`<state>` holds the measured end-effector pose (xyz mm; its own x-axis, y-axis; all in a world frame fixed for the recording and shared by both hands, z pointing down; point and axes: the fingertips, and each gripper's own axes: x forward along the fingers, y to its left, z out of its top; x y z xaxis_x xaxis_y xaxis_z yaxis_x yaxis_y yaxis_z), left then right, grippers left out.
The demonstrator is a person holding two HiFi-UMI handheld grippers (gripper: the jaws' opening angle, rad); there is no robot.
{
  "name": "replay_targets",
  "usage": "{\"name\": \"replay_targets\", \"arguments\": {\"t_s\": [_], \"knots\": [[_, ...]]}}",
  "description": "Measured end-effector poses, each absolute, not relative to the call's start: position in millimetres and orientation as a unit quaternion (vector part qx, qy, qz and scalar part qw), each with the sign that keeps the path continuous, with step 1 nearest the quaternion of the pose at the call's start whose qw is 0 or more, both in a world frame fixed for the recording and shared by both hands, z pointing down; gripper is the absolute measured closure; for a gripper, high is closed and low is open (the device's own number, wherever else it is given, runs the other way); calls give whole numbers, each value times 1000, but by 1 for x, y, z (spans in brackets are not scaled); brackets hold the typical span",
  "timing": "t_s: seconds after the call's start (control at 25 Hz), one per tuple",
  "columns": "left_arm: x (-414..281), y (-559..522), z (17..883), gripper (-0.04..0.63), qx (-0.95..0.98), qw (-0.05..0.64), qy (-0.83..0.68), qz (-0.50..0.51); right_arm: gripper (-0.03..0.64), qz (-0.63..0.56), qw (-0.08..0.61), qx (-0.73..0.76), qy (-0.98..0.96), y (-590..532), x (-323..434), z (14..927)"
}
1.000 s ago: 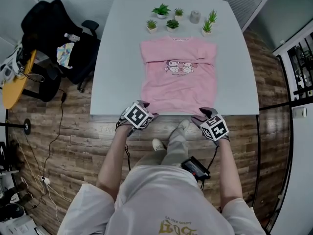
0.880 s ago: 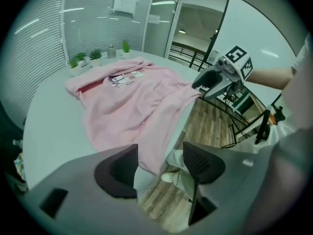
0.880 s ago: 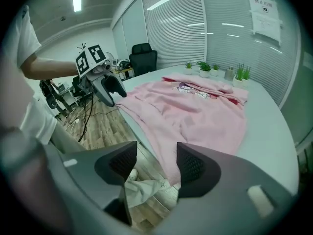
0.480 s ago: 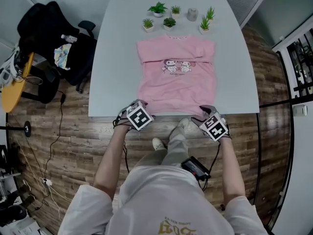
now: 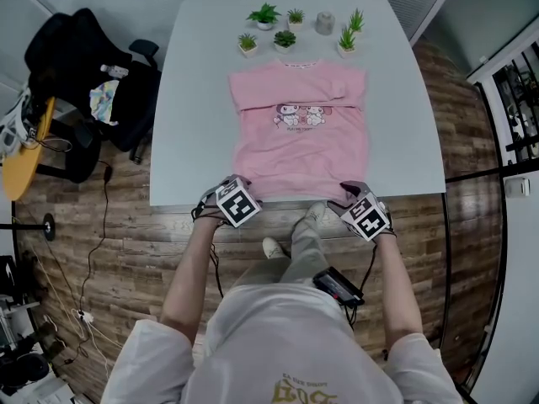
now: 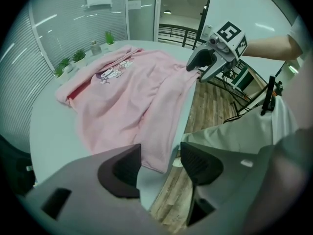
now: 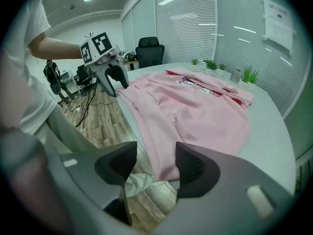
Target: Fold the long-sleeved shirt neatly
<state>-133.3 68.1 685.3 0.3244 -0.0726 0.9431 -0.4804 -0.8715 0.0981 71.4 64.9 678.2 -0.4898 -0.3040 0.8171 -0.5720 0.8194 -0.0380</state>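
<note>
A pink long-sleeved shirt (image 5: 299,133) lies flat on the white table (image 5: 194,124), print up, with both sleeves folded across the chest. My left gripper (image 5: 238,190) is at the near left hem corner and my right gripper (image 5: 352,196) at the near right one. In the left gripper view the hem corner (image 6: 155,153) lies between the spread jaws of the left gripper (image 6: 160,155), and the pads do not press it. In the right gripper view the other hem corner (image 7: 164,165) lies between the jaws of the right gripper (image 7: 155,153). Both pairs of jaws have just been closing a little.
Several small potted plants (image 5: 264,15) and a grey pot (image 5: 324,22) line the table's far edge. A black office chair (image 5: 84,66) with things on it stands to the left. The shirt's hem reaches the table's near edge, above the wooden floor (image 5: 152,242).
Both grippers stay at the table's near edge by the hem corners. The left one's marker cube has rolled a little. The shirt lies as before.
</note>
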Motion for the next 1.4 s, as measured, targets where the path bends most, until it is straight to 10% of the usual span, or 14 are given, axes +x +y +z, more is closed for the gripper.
{"name": "replay_targets", "arguments": {"t_s": [1.4], "knots": [[-148,93,682,545,782,205,-182,559,580,152,439,324,-824,84,87,664]]}}
